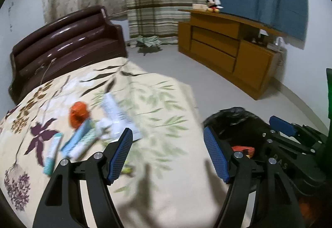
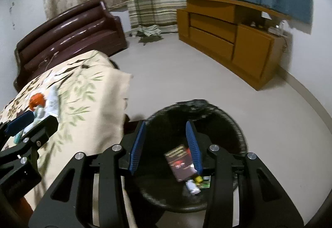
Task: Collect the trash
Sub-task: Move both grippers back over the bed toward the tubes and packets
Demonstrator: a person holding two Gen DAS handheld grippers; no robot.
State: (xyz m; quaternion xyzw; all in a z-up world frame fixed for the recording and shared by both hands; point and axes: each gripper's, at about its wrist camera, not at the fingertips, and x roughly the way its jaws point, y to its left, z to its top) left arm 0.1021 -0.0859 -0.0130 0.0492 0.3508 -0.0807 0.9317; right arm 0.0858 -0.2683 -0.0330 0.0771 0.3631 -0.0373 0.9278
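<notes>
Left gripper (image 1: 168, 154) spread wide, holding nothing, over the bedspread (image 1: 157, 107). Trash pile (image 1: 87, 134) lies on the bed at its 10 o'clock: orange wrapper (image 1: 78, 114), tubes, paper. Right gripper (image 2: 166, 145) parted, nothing between its pads, above the bin (image 2: 238, 124); a dark packet (image 2: 180, 161) lies inside.

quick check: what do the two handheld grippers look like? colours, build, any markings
Both match. The left gripper and right gripper have matte black slotted linkage arms with round silver pivot bolts, and long fingers faced with ribbed blue pads. The right gripper's body, seen from the left wrist camera, carries faint embossed lettering, unreadable. No cables, sleeves or hands visible.
</notes>
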